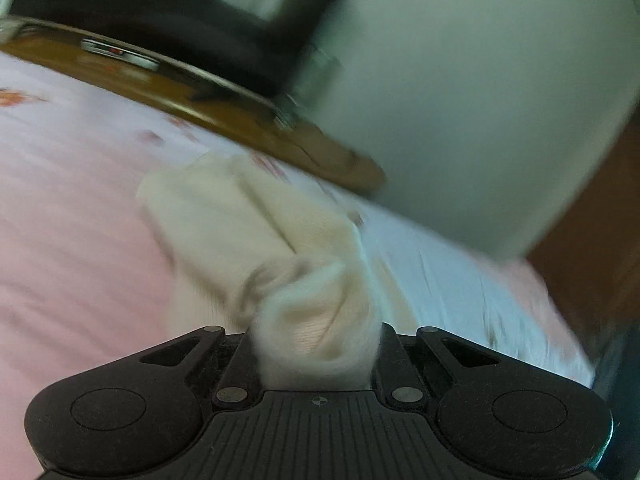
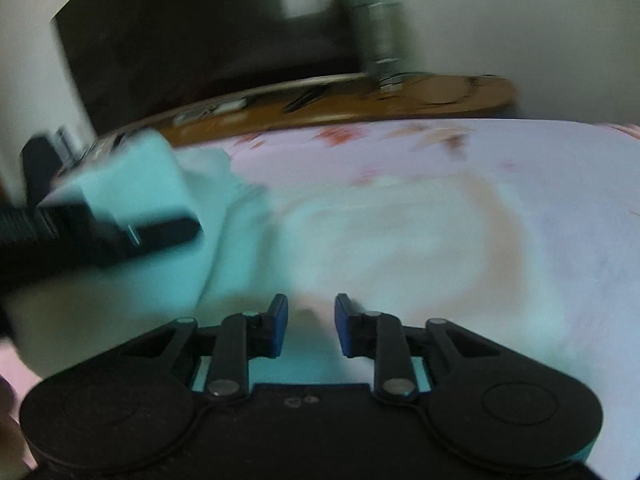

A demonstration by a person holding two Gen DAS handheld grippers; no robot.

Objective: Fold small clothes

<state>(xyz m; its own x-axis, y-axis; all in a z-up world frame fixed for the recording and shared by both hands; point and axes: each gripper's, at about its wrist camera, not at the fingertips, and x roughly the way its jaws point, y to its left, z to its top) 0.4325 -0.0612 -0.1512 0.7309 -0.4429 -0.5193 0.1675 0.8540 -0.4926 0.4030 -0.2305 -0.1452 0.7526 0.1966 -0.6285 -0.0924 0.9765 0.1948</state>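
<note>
A small cream-white garment (image 1: 240, 216) lies on the pink sheet (image 1: 72, 208). One bunched end of it rises into my left gripper (image 1: 316, 344), which is shut on it; the cloth hides the pads. In the right wrist view the garment (image 2: 400, 232) spreads pale and blurred over the bed, its left part lifted by the left gripper (image 2: 188, 228) coming in from the left. My right gripper (image 2: 311, 320) hovers low over the near edge of the cloth. Its blue pads (image 2: 280, 320) stand apart with nothing pinched between them.
A brown wooden bed frame (image 1: 248, 120) curves along the far edge of the mattress, with a dark cabinet (image 2: 200, 40) and a pale wall (image 1: 480, 100) behind it. The sheet has red flower prints (image 2: 340, 134) near the far edge. Both views are motion-blurred.
</note>
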